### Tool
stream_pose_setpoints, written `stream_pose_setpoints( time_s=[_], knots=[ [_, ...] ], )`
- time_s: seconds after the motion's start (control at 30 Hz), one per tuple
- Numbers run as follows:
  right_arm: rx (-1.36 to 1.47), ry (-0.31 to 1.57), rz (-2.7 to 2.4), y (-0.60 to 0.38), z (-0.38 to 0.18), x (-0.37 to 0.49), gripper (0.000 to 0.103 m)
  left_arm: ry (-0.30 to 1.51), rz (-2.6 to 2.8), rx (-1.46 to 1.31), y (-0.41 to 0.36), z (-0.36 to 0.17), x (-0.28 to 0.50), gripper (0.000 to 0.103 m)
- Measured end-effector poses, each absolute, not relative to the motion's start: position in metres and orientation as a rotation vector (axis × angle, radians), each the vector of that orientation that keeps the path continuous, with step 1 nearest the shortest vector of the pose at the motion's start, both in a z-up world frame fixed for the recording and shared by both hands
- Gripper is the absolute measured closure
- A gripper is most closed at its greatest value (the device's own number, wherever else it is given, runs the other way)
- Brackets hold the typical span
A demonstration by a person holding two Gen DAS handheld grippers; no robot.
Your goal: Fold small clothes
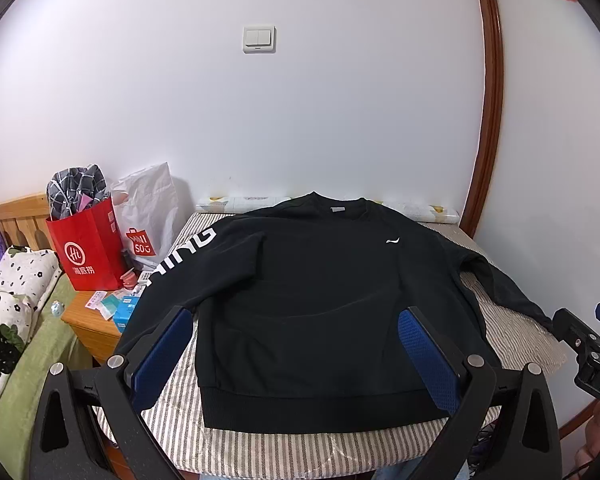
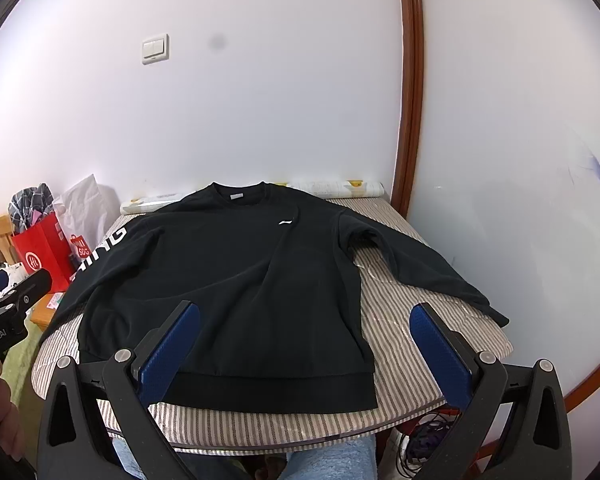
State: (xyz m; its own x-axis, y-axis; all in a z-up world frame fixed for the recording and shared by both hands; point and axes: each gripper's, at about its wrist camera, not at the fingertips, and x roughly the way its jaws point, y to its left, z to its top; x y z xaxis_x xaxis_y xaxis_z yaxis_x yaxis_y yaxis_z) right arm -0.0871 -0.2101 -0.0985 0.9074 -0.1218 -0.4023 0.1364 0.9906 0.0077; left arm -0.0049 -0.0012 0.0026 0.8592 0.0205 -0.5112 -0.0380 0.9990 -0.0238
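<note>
A black long-sleeved sweatshirt (image 1: 312, 300) lies flat, front up, on a striped padded table (image 1: 260, 448), collar at the far end and hem toward me. White letters run down its left sleeve (image 1: 188, 252), which hangs over the table's left edge. Its right sleeve (image 2: 420, 268) lies spread out on the table. My left gripper (image 1: 300, 316) is open and empty above the hem. My right gripper (image 2: 306, 312) is open and empty above the sweatshirt's near right corner (image 2: 364, 392). The right gripper also shows at the right edge of the left wrist view (image 1: 580, 332).
A wooden nightstand (image 1: 88, 320) at the left holds a red paper bag (image 1: 88, 248), a white bag (image 1: 152, 216) and small boxes. A bed with green cover (image 1: 24, 360) is further left. A rolled mat (image 2: 332, 189) lies along the wall. A wooden door frame (image 2: 410, 120) stands right.
</note>
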Motion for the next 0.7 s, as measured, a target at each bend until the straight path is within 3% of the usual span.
stream_pose_setpoints(
  time_s=[0.7],
  knots=[
    [0.050, 0.418, -0.140, -0.2137, -0.0995, -0.0834, 0.000, 0.534, 0.024, -0.043, -0.0008, 0.0021, -0.0062, 0.000]
  ],
)
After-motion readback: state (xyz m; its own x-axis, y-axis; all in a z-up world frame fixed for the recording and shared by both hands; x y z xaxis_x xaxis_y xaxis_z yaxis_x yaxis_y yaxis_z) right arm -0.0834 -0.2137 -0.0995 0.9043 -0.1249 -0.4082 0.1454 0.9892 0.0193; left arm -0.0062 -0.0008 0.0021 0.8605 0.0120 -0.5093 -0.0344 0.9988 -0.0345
